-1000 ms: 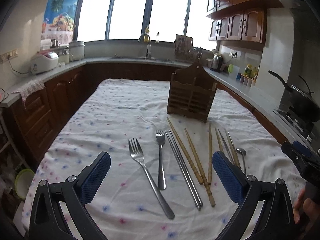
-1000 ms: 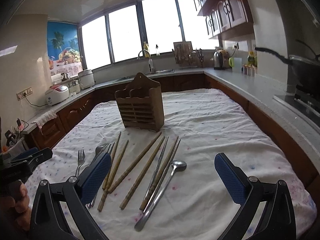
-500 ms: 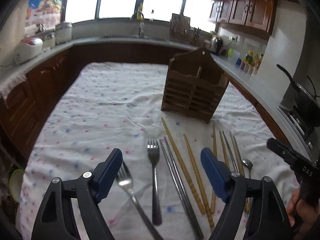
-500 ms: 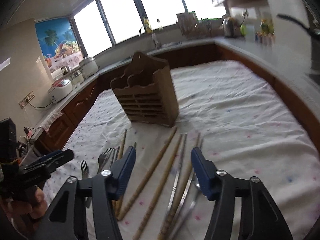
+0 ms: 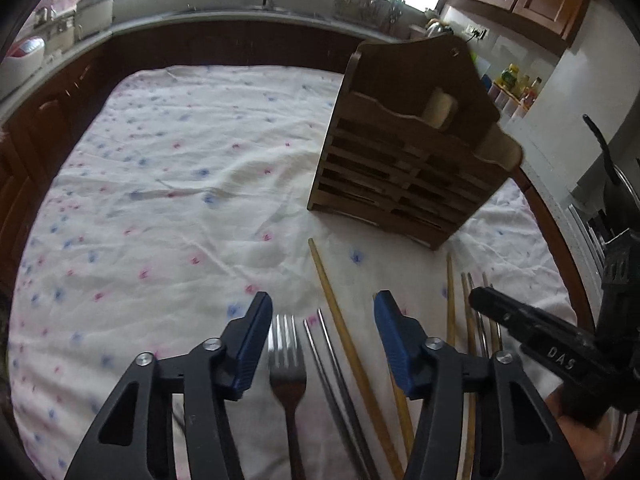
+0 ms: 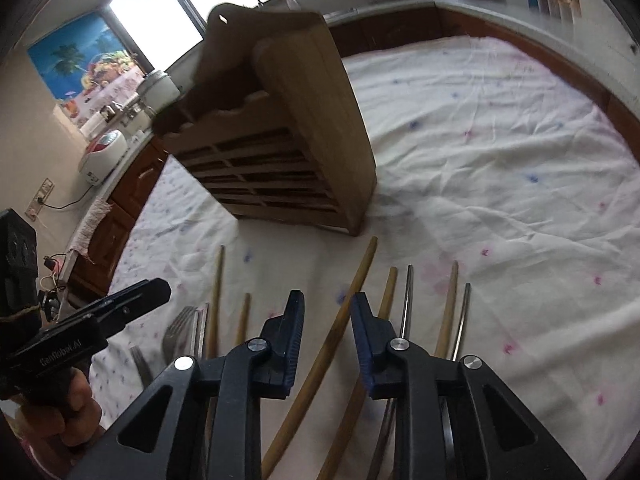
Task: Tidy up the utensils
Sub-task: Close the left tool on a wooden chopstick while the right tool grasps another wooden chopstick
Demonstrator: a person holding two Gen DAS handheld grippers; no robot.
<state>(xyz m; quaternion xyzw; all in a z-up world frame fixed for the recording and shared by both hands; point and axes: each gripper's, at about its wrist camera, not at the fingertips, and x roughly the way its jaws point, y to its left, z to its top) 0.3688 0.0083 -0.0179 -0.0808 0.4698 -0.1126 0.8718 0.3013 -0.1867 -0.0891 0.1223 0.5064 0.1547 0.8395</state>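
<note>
A wooden utensil holder [image 5: 404,160] stands on the flowered cloth; it also shows in the right wrist view [image 6: 276,140]. My left gripper [image 5: 320,344] is open, low over a fork [image 5: 287,364] and a pair of metal chopsticks [image 5: 332,360], with a wooden chopstick [image 5: 340,312] between its fingers. My right gripper [image 6: 326,340] is partly closed but empty, straddling a long wooden chopstick [image 6: 340,320]. More wooden chopsticks [image 6: 446,312], metal chopsticks [image 6: 407,300] and forks [image 6: 180,328] lie beside it.
The right gripper's body [image 5: 540,344] shows at the right of the left wrist view, the left gripper's body [image 6: 80,328] at the left of the right wrist view. Kitchen counters [image 5: 200,20] surround the table; a rice cooker [image 6: 104,156] stands at left.
Both grippers have dropped and moved forward over the utensils. Both have narrowed, the right one more. Nothing is gripped.
</note>
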